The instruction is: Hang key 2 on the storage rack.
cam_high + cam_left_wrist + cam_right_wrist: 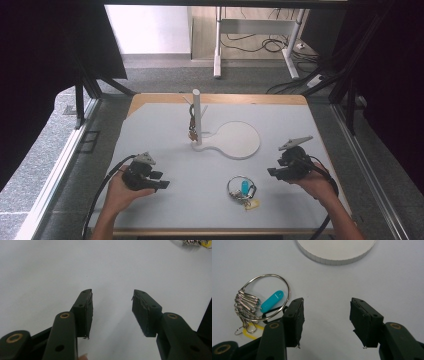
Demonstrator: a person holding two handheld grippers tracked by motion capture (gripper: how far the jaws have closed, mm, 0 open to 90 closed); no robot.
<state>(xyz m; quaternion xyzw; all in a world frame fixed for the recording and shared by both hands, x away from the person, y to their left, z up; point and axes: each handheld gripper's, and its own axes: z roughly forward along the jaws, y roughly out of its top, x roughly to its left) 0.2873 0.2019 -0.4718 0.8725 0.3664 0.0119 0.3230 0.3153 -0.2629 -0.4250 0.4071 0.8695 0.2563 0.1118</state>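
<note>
- Hidden or unclear: the items hanging on the stand (196, 117) are too small to identify; in the left gripper view the key ring (197, 242) is cut off at the top right corner.
- Left gripper (159, 181): jaws spread, nothing between them, over bare table (165, 125).
- Right gripper (274, 172): jaws spread, nothing held; in the right gripper view the left jaw overlaps the key ring's (263, 301) edge, contact cannot be told.
- Key ring: lies flat on the table between the two grippers, nearer the right one; large metal loop, bundle of smaller clips, blue tag (272, 301), yellow tag (249, 335).
- Disc (240, 140): white, round, joined to the stand, beyond the key ring.
</note>
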